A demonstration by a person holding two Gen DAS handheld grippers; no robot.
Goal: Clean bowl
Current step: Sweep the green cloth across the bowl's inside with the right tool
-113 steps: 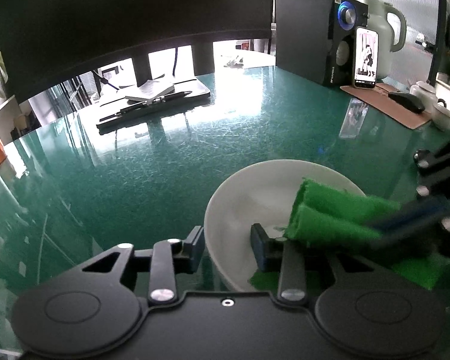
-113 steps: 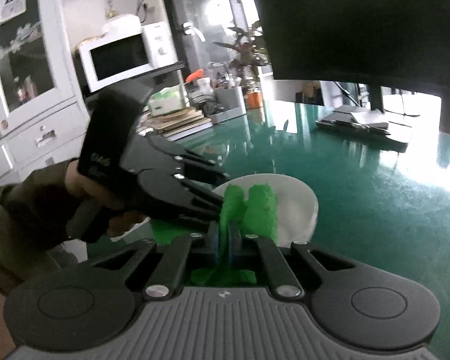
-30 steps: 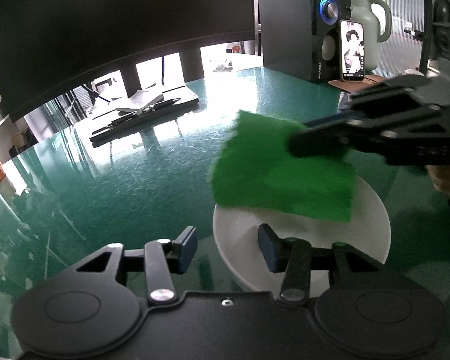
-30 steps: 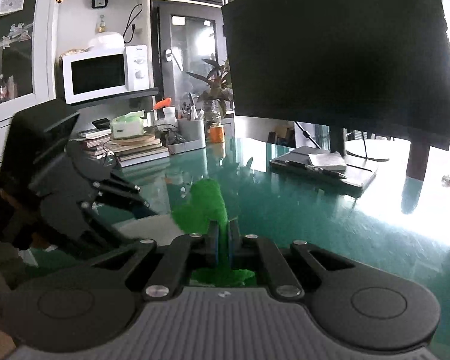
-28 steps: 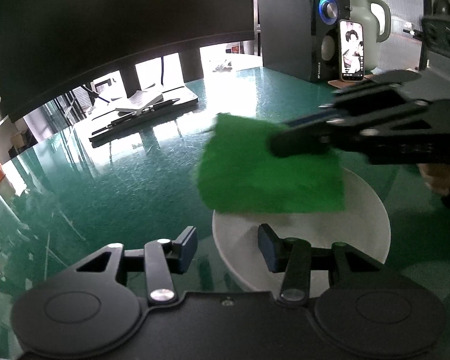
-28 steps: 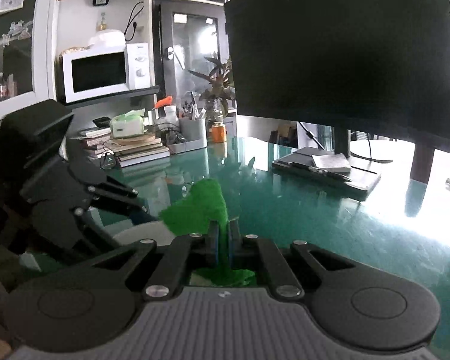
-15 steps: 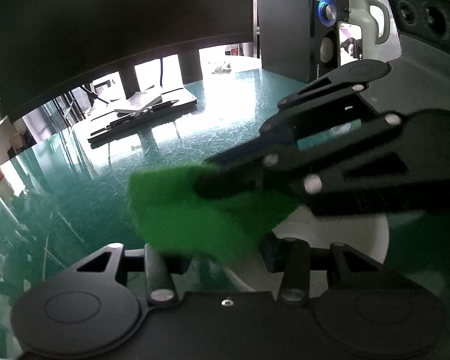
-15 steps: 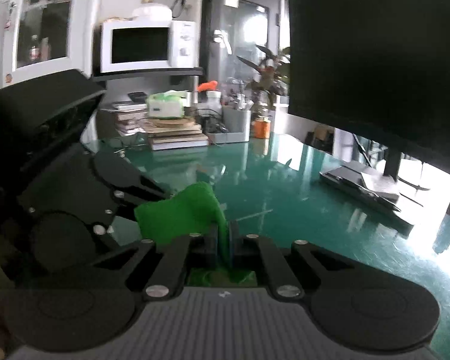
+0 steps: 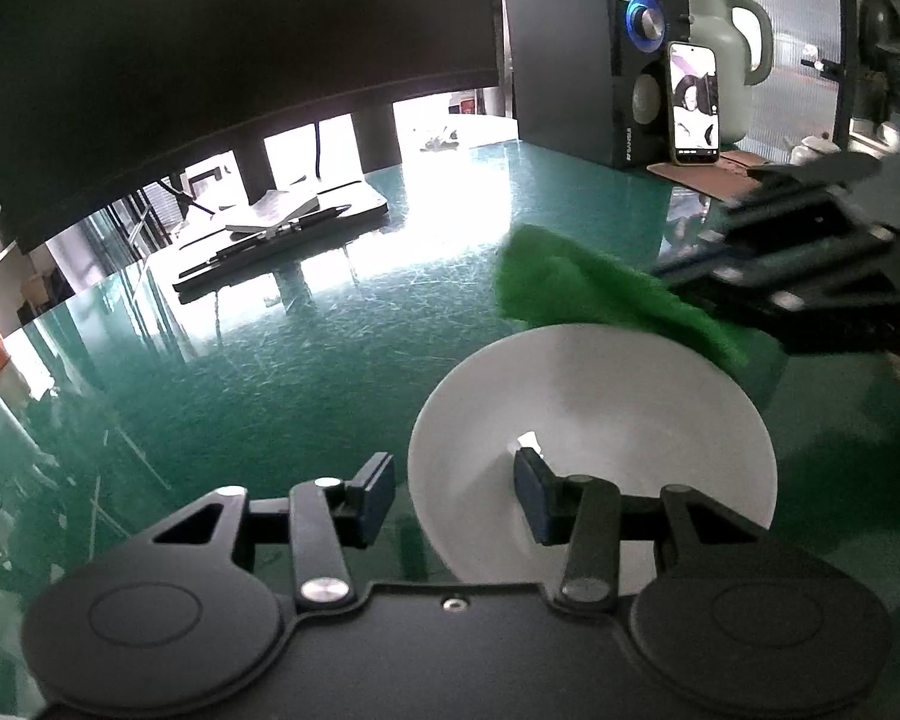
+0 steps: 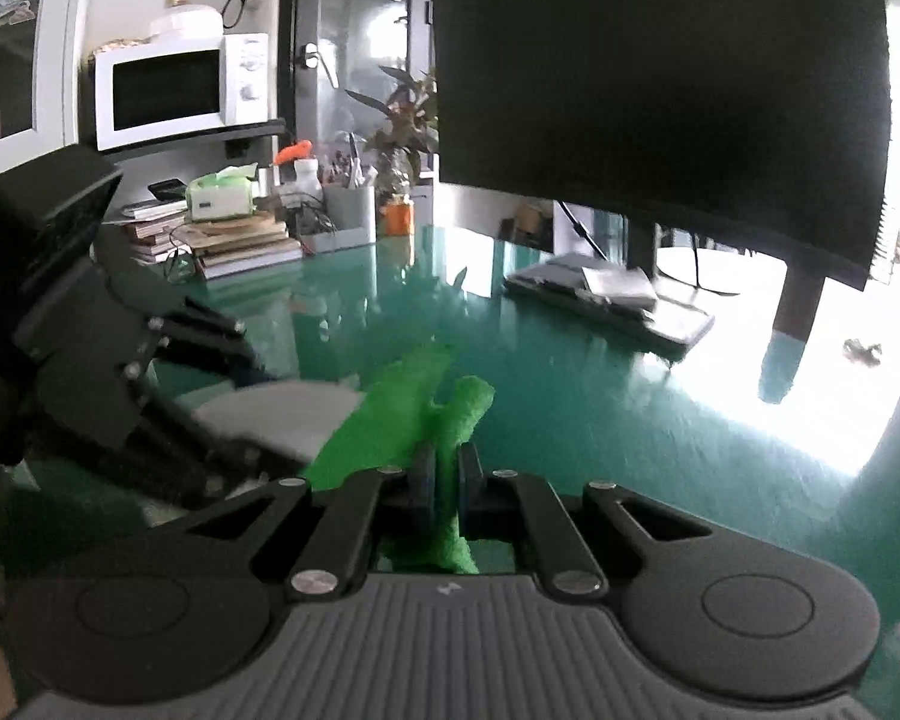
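Sat on the green table [image 9: 270, 372], one white bowl [image 9: 600, 408], near the front edge, right under the left gripper [image 9: 455, 483]. Looked hard, smooth and shiny, so likely slippery and easy to chip or break if dropped. Probably not heavy. Best held at the rim, with one finger inside and one outside the wall, and gently, not squeezed hard.

Stood just that way with the left gripper: half spread over the near rim, one finger in the bowl and one out. Could not tell if the pads really pressed on the wall.

Hung just above the far rim, one green cloth [image 9: 600, 294], soft, floppy and light, folded over on itself. Was pinched tight at one edge by the right gripper [image 10: 444, 474], pressed together on it. Did not touch the inside of the bowl, so the wiping looked not done yet or paused.

Counted farther back: one big dark screen [image 9: 210, 60], one black speaker [image 9: 588, 60], one phone [image 9: 695, 102], one pale jug [image 9: 738, 60], one microwave [image 10: 174, 90]
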